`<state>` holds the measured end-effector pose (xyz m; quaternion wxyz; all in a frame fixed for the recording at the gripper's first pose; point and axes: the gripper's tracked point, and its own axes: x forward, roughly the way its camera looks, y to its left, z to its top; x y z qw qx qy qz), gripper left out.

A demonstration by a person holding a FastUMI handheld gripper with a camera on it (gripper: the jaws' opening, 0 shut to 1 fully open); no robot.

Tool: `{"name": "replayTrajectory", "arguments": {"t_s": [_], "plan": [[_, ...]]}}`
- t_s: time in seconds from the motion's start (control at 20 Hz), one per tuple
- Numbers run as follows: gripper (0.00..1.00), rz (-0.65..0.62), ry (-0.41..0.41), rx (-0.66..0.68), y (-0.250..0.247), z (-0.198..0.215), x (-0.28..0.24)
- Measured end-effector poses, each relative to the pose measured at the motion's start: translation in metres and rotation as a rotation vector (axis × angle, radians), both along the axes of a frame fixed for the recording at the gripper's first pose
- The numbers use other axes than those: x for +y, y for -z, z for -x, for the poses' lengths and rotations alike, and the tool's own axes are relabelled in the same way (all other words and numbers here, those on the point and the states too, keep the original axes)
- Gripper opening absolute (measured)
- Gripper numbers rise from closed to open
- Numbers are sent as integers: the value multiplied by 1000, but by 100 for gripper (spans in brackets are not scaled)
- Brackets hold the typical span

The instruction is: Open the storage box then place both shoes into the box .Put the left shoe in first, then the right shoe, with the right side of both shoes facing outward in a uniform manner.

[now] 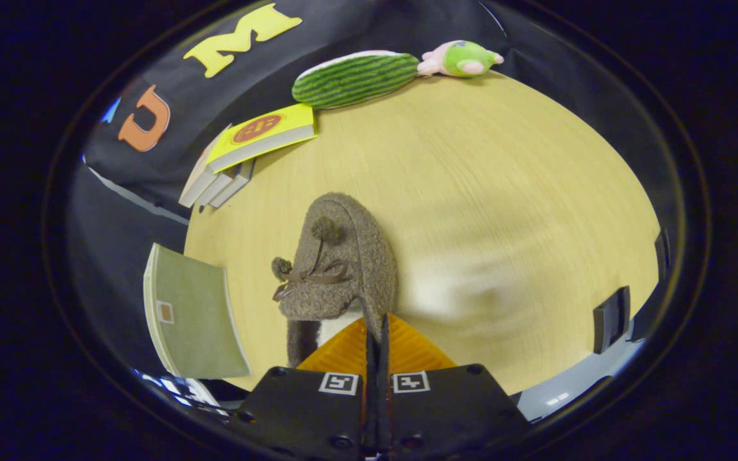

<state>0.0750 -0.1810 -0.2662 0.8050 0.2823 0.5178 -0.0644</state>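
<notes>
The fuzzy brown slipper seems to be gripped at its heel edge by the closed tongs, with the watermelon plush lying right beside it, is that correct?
Not quite: the gripper view shows the watermelon plush far beyond the fuzzy brown slipper, at the table's far edge. The closed tongs do grip its heel edge.

Slipper heel end hidden behind closed hand-held gripper fingers; grip unclear. Bench right of slipper smeared by blur. Green box partly cut off.
</notes>
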Motion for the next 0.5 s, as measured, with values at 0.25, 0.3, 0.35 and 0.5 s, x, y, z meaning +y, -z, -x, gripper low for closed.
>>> {"name": "replayTrajectory", "arguments": {"t_s": [0.25, 0.3, 0.35, 0.5], "plan": [[6, -29, -9, -38, -55, -12, 58], [6, -40, -23, -47, -70, -13, 75], [6, -59, -39, -66, -88, -15, 94], [6, -80, -102, -135, -135, -23, 149]]}}
